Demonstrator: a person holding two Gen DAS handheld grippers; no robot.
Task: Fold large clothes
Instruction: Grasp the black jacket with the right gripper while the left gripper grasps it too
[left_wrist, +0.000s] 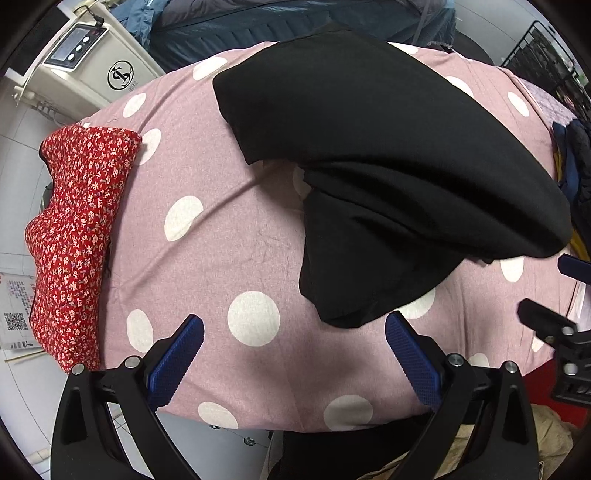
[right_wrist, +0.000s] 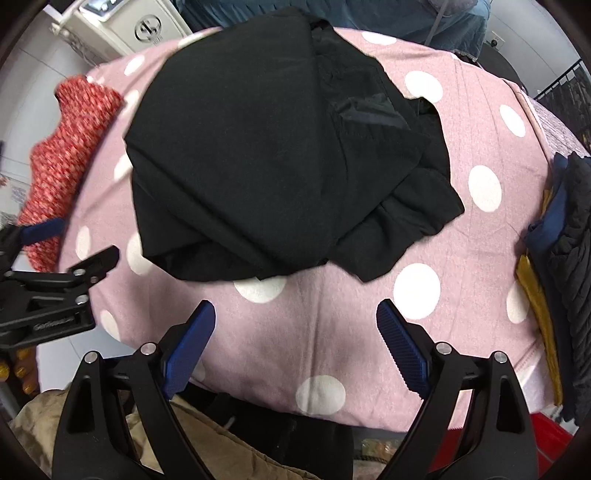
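A black garment (left_wrist: 373, 155) lies partly folded on the pink table cover with white dots (left_wrist: 207, 258); one flap (left_wrist: 351, 266) droops toward the near edge. In the right wrist view the same black garment (right_wrist: 266, 162) fills the middle of the cover (right_wrist: 332, 332). My left gripper (left_wrist: 293, 328) hovers open above the near edge, just short of the flap, nothing between its blue pads (left_wrist: 181, 354). My right gripper (right_wrist: 295, 317) is open too, over bare cover in front of the garment, with blue pads (right_wrist: 190, 350) wide apart. The left gripper (right_wrist: 55, 254) shows at the left edge.
A folded red floral cloth (left_wrist: 77, 236) lies at the table's left end. Dark blue, yellow and black clothes (right_wrist: 557, 236) pile at the right end. A white machine (left_wrist: 85, 55) stands behind on the left. Beige fabric (right_wrist: 110, 435) lies below the near edge.
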